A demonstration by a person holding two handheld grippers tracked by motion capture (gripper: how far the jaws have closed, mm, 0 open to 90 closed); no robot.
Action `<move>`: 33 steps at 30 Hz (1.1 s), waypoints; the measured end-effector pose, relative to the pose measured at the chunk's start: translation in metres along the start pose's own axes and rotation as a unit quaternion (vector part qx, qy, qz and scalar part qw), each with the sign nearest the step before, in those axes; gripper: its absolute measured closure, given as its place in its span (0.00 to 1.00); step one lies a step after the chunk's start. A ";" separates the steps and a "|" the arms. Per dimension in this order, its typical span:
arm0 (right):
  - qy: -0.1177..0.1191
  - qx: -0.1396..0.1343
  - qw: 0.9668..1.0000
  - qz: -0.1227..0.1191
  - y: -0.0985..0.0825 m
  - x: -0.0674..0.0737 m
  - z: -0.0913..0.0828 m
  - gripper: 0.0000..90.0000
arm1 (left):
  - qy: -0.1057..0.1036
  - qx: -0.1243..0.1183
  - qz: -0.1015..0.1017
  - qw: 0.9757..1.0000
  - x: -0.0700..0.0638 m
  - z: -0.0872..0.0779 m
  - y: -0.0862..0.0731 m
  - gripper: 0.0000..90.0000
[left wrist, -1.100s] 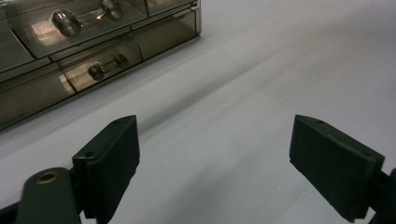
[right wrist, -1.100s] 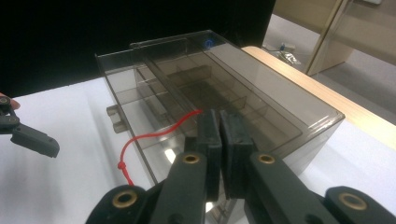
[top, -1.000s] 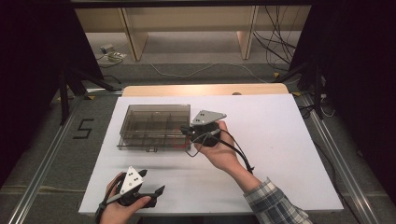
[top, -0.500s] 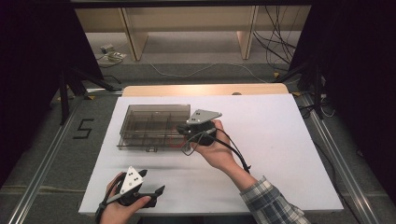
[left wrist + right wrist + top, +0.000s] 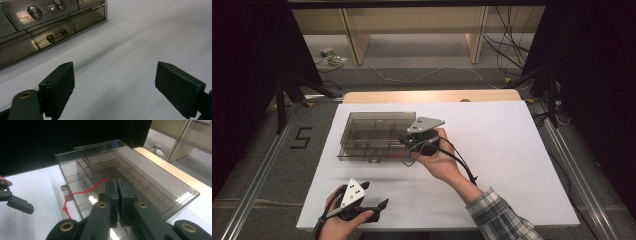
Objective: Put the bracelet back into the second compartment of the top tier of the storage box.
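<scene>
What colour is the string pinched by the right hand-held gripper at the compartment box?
Red string, clearest in the right gripper view.

Right gripper [image 5: 408,141]: held in the right hand [image 5: 439,161], forearm extended forward over the table, jaws pressed together. Left gripper [image 5: 379,206]: held low in the left hand [image 5: 343,220] near the front edge, jaws wide apart.

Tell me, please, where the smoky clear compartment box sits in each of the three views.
High view: the box lies left of centre on the table.
Left gripper view: the box is in the upper left corner.
Right gripper view: the box is central, just beyond the closed jaws.
Shared landmark: the white table top under it.
</scene>
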State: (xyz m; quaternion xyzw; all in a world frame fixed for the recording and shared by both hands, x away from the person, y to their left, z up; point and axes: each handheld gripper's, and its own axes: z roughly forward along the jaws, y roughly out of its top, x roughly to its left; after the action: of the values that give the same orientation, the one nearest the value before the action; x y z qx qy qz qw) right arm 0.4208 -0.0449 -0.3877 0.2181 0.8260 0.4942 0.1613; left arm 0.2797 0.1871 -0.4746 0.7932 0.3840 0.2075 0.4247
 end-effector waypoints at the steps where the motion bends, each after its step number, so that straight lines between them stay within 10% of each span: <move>1: 0.000 0.000 1.000 0.000 0.000 0.000 0.001 0.98 | 0.000 0.000 -0.001 1.000 0.000 0.000 0.000 0.18; 33: 0.002 0.004 1.000 0.001 0.012 0.003 0.020 0.98 | -0.001 -0.002 0.000 1.000 0.000 0.000 0.000 0.18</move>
State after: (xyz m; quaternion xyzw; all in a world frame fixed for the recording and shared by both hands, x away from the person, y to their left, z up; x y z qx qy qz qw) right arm 0.4304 -0.0234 -0.3865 0.2184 0.8279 0.4916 0.1589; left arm 0.2798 0.1870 -0.4746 0.7926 0.3834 0.2068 0.4266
